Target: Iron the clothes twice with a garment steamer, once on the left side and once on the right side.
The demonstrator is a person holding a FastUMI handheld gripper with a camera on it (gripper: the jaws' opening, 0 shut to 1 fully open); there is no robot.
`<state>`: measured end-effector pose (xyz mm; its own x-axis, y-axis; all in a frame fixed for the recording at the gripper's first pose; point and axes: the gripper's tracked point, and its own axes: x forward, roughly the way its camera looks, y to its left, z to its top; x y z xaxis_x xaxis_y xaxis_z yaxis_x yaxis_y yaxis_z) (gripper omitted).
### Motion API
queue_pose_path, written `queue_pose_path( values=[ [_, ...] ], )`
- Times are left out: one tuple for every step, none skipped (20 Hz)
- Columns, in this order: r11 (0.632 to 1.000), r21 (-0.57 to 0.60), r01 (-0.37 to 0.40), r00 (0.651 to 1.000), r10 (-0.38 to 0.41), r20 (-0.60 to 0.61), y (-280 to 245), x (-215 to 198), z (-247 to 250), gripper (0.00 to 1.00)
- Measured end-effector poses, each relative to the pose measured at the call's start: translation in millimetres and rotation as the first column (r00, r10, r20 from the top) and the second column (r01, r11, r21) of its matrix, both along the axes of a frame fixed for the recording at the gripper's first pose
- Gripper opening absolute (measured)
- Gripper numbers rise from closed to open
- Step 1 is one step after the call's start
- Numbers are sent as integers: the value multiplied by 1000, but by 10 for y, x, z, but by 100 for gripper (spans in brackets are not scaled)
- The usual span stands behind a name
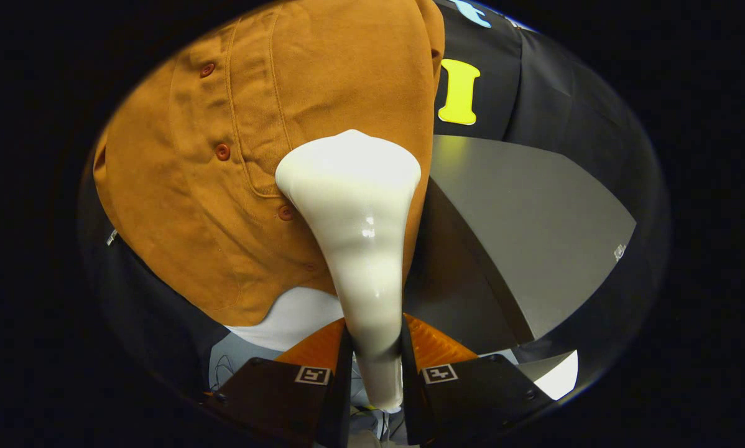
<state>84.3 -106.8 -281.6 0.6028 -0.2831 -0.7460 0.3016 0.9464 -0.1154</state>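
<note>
Gripper point(372, 367) fingers were closed tight on the slim handle of one white garment steamer point(357, 205), both pressing its sides, and its broad head stood ahead of them against the one brown shirt point(254, 155) hanging beyond. By my reckoning a pass was under way near the shirt's lower front beside the button placket, though I could not tell which side or whether it was the first or second; I counted four buttons point(222, 151)

Support: flat grey matte tabletop point(534, 211) stood below the black cloth wall point(534, 93).
Load: one small pale item point(619, 252) at its edge, too small to identify.
</note>
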Motion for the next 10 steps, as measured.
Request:
queue_pose_path(
  values=[
    [1000,-3,3,1000,-3,19,9,-17,93,39],
    [1000,-10,4,999,-4,48,23,-21,225,39],
    [1000,-20,1,996,0,84,51,-8,390,39],
    [1000,-30,-4,992,8,125,95,14,568,39],
    [999,-40,-13,985,19,169,159,52,757,39],
    [998,-49,-25,977,35,211,243,97,949,39],
    [998,-55,-40,966,53,252,337,151,1123,39],
    [996,-63,-57,954,73,291,451,184,1282,38],
    [995,-72,-71,942,90,323,563,221,1443,39],
    [993,-81,-82,930,106,351,681,249,1579,38]
  ],
)
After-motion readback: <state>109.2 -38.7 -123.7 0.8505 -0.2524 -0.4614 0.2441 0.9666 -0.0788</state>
